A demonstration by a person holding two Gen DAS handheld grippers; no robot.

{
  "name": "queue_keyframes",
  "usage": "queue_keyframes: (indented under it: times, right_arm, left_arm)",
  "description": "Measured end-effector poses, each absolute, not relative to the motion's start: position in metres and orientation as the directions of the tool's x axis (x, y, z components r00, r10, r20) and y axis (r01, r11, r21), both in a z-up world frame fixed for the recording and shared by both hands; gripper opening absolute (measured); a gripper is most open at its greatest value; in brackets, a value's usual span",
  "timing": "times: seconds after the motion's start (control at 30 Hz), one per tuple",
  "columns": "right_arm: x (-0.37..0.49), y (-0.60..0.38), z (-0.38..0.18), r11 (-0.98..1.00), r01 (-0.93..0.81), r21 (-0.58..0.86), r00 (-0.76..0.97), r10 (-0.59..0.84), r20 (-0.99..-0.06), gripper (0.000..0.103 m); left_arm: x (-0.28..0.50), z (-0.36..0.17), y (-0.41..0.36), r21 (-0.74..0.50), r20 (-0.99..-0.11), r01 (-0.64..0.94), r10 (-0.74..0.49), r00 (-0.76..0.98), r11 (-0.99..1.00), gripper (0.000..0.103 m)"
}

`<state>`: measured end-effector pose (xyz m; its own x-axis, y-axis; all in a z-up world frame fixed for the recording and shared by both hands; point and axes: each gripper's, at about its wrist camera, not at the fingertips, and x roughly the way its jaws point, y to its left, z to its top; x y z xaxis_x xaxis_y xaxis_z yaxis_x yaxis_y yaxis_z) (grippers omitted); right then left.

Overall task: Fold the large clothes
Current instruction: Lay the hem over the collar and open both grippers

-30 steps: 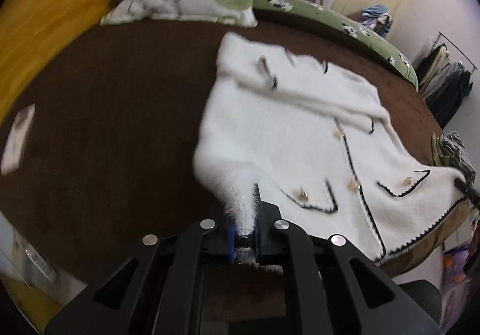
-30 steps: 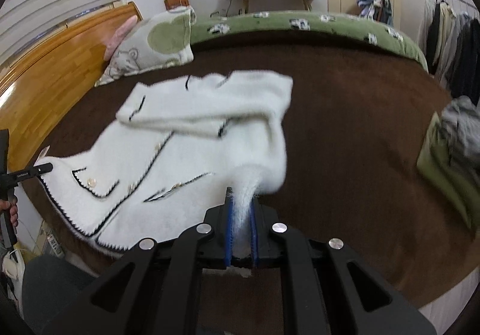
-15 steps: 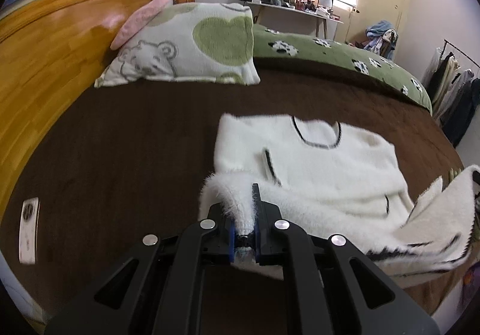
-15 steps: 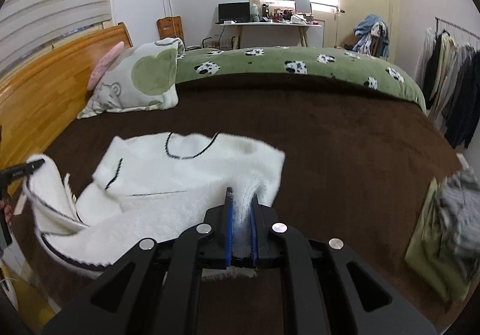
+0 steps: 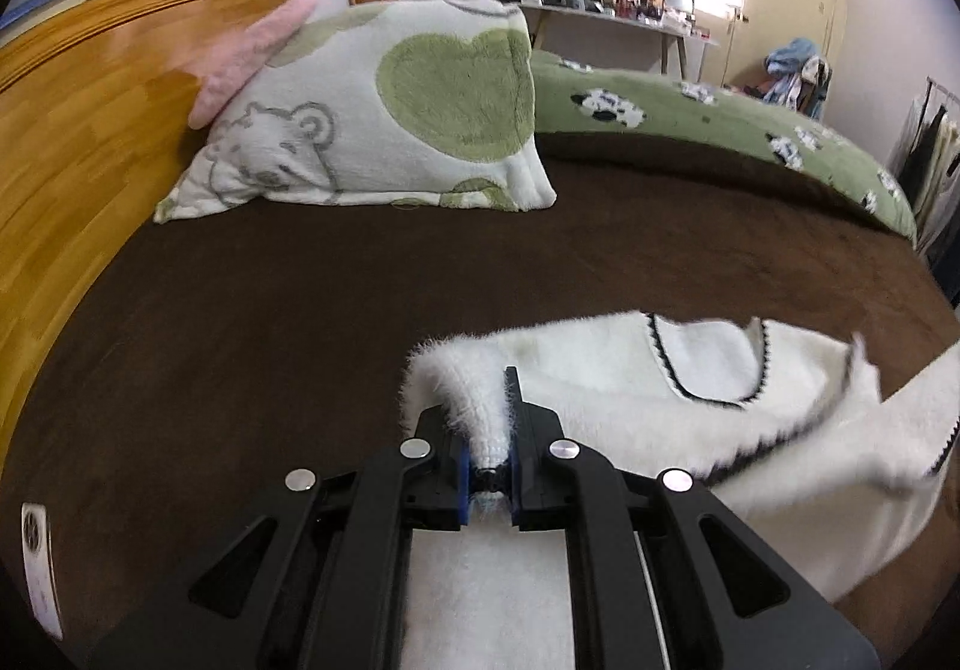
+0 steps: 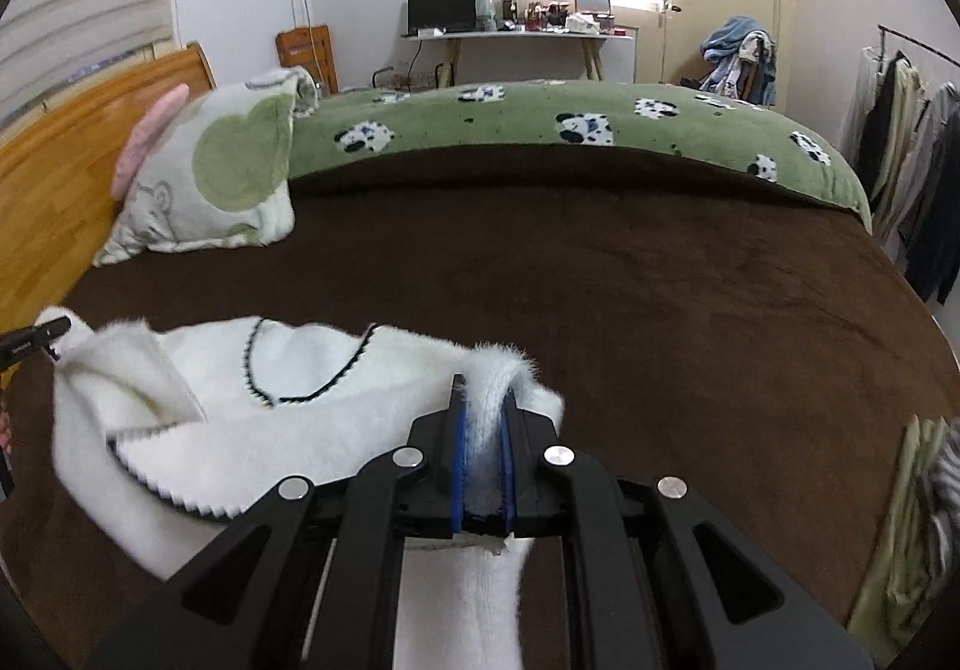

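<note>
A fluffy white cardigan [image 5: 708, 418] with black trim lies on the brown bedspread [image 5: 300, 310], partly lifted. My left gripper [image 5: 486, 418] is shut on one fuzzy edge of it. My right gripper [image 6: 483, 418] is shut on another edge of the cardigan [image 6: 240, 412]. The garment hangs doubled between the two grippers, its neckline facing the cameras. The left gripper's tip shows at the left edge of the right wrist view [image 6: 36, 337].
A bear-print pillow [image 5: 384, 112] and wooden headboard [image 5: 78, 118] lie at the far left. A green cow-print blanket [image 6: 570, 124] runs along the bed's far side. A pile of clothes [image 6: 912, 520] sits at the right edge. A clothes rack [image 6: 906, 142] stands beyond.
Both grippers have lifted the cardigan's edge and carried it up over the body, doubling the spread-out garment over itself. Both views now look level across the bed.
</note>
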<state>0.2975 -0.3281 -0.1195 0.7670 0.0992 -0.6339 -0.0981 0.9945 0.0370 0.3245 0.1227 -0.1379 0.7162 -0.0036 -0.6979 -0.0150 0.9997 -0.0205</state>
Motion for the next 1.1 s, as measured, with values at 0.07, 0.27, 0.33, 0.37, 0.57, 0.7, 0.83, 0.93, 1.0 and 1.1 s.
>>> queue_keyframes:
  times: [0.07,0.27,0.33,0.37,0.57,0.7,0.83,0.93,1.0,1.1]
  right_arm:
    - [0.318,-0.326,-0.13,0.995,-0.09,0.034,0.76,0.09,-0.644,0.009]
    - [0.361,-0.337,-0.176,0.997,-0.049,0.053,0.715,0.072,-0.695,0.01]
    - [0.368,-0.338,-0.191,0.998,-0.049,0.042,0.698,0.065,-0.713,0.01]
    - [0.37,-0.337,-0.204,0.998,-0.057,0.028,0.688,0.059,-0.723,0.01]
    - [0.371,-0.339,-0.214,0.998,-0.059,0.039,0.687,0.069,-0.724,0.01]
    - [0.37,-0.336,-0.211,0.997,-0.071,0.016,0.686,0.061,-0.725,0.01]
    - [0.369,-0.336,-0.203,0.996,-0.082,0.036,0.676,0.082,-0.732,0.017]
    - [0.366,-0.334,-0.197,0.996,-0.088,0.028,0.677,0.08,-0.732,0.025]
    - [0.362,-0.334,-0.192,0.998,-0.058,-0.006,0.698,0.036,-0.715,0.05]
    - [0.354,-0.343,-0.176,1.0,-0.025,0.007,0.744,0.023,-0.668,0.073]
  left_arm:
    - [0.345,-0.15,0.118,-0.01,-0.708,-0.013,0.002,0.706,1.0,0.011]
    - [0.385,-0.193,0.128,-0.02,-0.752,-0.044,0.014,0.66,0.999,0.012]
    - [0.389,-0.212,0.129,-0.009,-0.765,-0.039,0.018,0.643,0.999,0.012]
    - [0.39,-0.217,0.127,0.0,-0.768,-0.035,0.023,0.64,0.999,0.012]
    - [0.392,-0.231,0.128,0.003,-0.767,-0.043,0.03,0.641,0.999,0.016]
    - [0.394,-0.23,0.13,-0.005,-0.767,-0.042,0.023,0.641,0.999,0.016]
    - [0.392,-0.226,0.131,-0.04,-0.759,-0.024,-0.015,0.651,0.999,0.02]
    - [0.392,-0.217,0.131,-0.079,-0.747,0.003,-0.061,0.661,0.997,0.042]
    - [0.393,-0.21,0.128,-0.079,-0.736,0.012,-0.067,0.673,0.997,0.073]
    - [0.389,-0.188,0.127,-0.065,-0.694,0.02,-0.06,0.718,0.998,0.088]
